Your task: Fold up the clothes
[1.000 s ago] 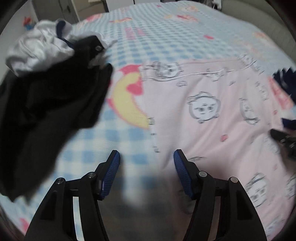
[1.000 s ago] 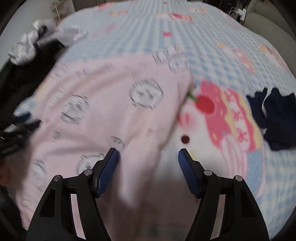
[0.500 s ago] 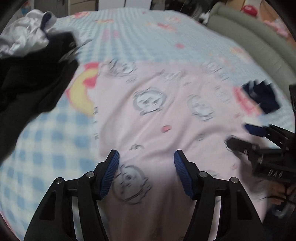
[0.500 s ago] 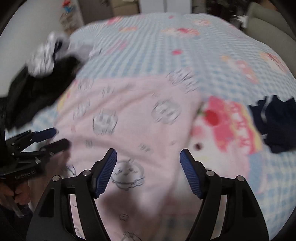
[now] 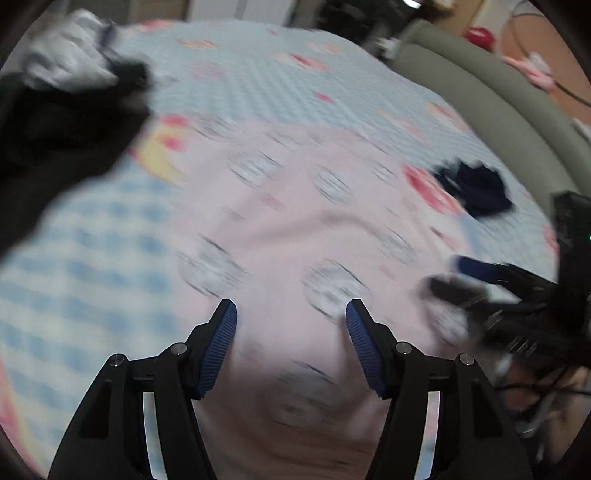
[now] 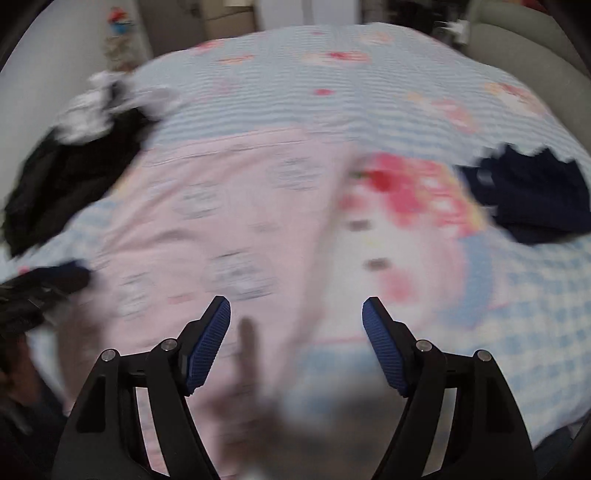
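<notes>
Both claws empty, over pink garment (image 5: 295, 221) on bed (image 5: 92, 277).

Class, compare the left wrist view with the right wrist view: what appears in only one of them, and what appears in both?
Only the left wrist view shows the red object beyond the grey-green bed edge. Only the right wrist view shows the colourful item against the far wall. Both show the pink garment spread on the checked bedcover, the black clothes pile, the navy garment and open blue-padded fingers.
</notes>
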Available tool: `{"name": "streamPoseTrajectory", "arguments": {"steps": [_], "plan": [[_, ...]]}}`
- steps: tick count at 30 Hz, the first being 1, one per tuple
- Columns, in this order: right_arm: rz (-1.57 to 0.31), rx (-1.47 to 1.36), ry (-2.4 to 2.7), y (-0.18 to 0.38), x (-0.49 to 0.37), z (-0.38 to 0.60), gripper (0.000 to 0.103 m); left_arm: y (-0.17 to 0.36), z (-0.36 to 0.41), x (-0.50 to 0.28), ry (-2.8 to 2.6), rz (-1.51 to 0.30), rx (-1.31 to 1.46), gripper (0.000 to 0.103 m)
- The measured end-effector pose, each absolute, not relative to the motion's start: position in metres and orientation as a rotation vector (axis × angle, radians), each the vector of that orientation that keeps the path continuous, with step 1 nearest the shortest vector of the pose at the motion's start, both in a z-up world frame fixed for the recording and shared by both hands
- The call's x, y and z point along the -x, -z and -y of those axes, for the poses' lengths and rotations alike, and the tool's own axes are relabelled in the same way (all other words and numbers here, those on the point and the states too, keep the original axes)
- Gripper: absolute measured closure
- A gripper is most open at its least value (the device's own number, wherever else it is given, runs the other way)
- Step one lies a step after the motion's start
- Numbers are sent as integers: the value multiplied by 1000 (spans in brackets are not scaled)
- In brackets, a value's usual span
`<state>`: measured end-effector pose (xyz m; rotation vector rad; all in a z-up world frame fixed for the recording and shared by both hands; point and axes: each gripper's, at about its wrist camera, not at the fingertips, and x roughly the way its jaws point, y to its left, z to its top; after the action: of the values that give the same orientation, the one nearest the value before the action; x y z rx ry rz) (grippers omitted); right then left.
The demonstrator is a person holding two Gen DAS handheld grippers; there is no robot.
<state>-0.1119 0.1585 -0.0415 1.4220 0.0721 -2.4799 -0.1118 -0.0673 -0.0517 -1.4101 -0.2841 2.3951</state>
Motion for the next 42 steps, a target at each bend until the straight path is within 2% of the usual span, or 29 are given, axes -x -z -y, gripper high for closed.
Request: {"name": "streamPoseTrajectory", "arguments": {"steps": [2,3,5,7,9,12,15,17,19,26,28,32,36,42], "plan": [[-207,-1459,2446,59,101,-138,27,64,70,107,-2403,249,1488,41],[-283,-1477,2445,68,93,-133,28,62,71,103,-2412,250,1494,49],[-398,-1459,2482,75,75,-140,27,58,72,96,-2429,252,1507,49],[-426,-1456,2532,74,61,-157,22,54,73,88,-2446,254,1519,48],[-367,-1477,2565,69,54,-174,19,50,75,80,-2463,257,1532,47],[-180,-1503,2569,54,51,-182,19,45,76,69,-2487,255,1553,46],[-27,-1439,2480,41,52,-169,20,56,56,66,-2474,143,1615,43],[25,-1472,2413,48,52,-157,20,63,44,64,-2461,74,1652,41],[46,-1579,2375,70,51,-153,20,62,51,61,-2431,105,1642,41],[-109,-1524,2456,73,26,-167,21,59,88,47,-2448,197,1699,40],[-83,-1534,2479,67,23,-174,21,49,90,39,-2485,207,1663,42],[-34,-1503,2499,50,24,-176,21,35,78,36,-2424,338,1512,41],[-46,-1509,2449,55,26,-167,24,64,65,46,-2396,229,1679,39],[-111,-1561,2468,66,24,-183,26,56,90,27,-2378,375,1690,39]]}}
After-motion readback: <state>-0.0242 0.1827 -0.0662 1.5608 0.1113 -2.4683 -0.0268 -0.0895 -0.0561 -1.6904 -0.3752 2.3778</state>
